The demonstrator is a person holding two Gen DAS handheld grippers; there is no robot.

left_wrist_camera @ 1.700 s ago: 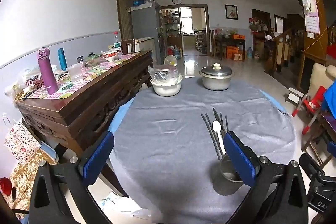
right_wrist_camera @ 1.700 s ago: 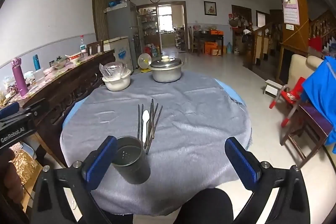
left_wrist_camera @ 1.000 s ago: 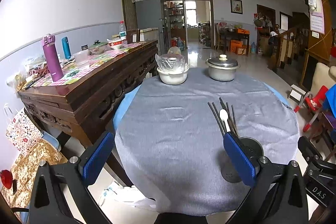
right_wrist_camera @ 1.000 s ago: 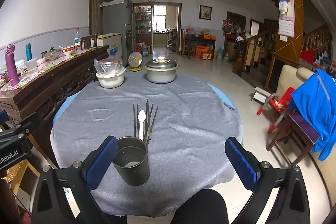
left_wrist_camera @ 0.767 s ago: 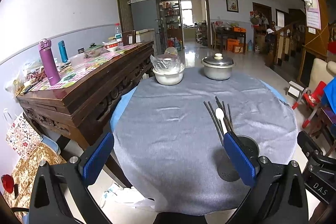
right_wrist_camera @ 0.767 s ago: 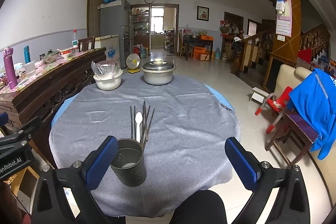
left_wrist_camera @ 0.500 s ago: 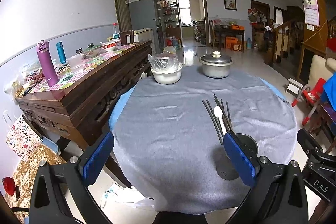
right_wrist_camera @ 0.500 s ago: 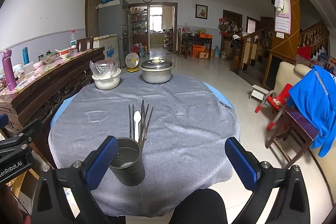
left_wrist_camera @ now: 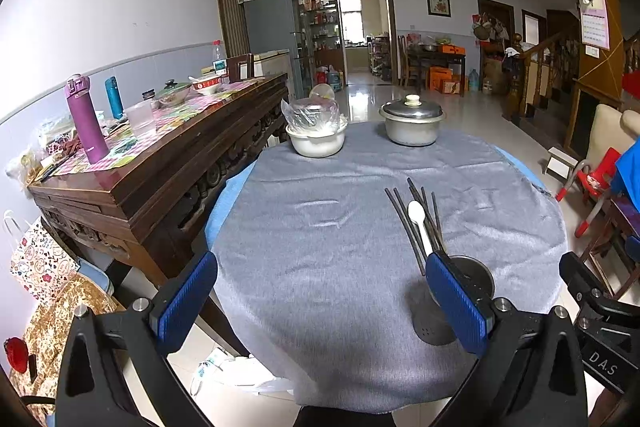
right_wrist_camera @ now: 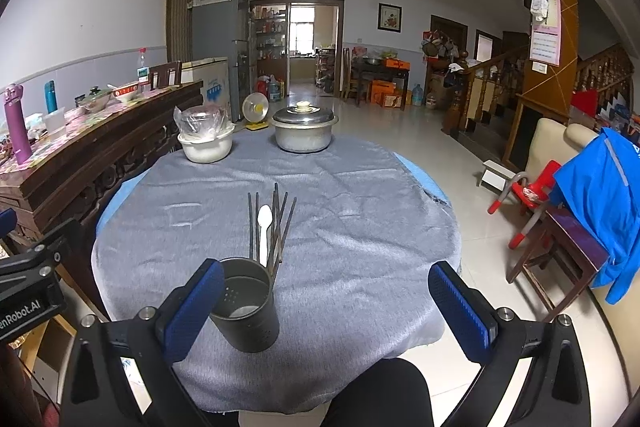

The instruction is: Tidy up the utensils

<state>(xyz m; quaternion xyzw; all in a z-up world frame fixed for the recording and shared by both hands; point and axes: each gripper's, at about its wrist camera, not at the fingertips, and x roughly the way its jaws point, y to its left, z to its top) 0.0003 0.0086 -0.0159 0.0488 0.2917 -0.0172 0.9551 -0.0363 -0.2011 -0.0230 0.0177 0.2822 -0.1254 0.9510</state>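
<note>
Chopsticks (right_wrist_camera: 276, 227) and a white spoon (right_wrist_camera: 264, 231) lie on the bench just behind the metal holder (right_wrist_camera: 246, 307); thin, stiff, light, probably slippery—best pinched mid-shaft. Both grippers' fingers (right_wrist_camera: 194, 311) stand apart, empty.

Holder (right_wrist_camera: 246, 307): dark metal cylinder, perforated wall and base, upright on the grey cloth near the table's close edge; nothing inside it. In the left wrist view (left_wrist_camera: 472, 273) its rim shows partly behind a blue finger pad.
Chopsticks (right_wrist_camera: 280, 227): several dark, thin sticks, lying flat on the cloth in a loose fan, near ends just beyond the holder's rim, far ends spread toward the table's middle. Also (left_wrist_camera: 406, 223).
Spoon (right_wrist_camera: 264, 231): white, plastic-looking, lying flat among the chopsticks, bowl pointing away from the holder, handle end close to its rim. Also (left_wrist_camera: 419, 223).
</note>
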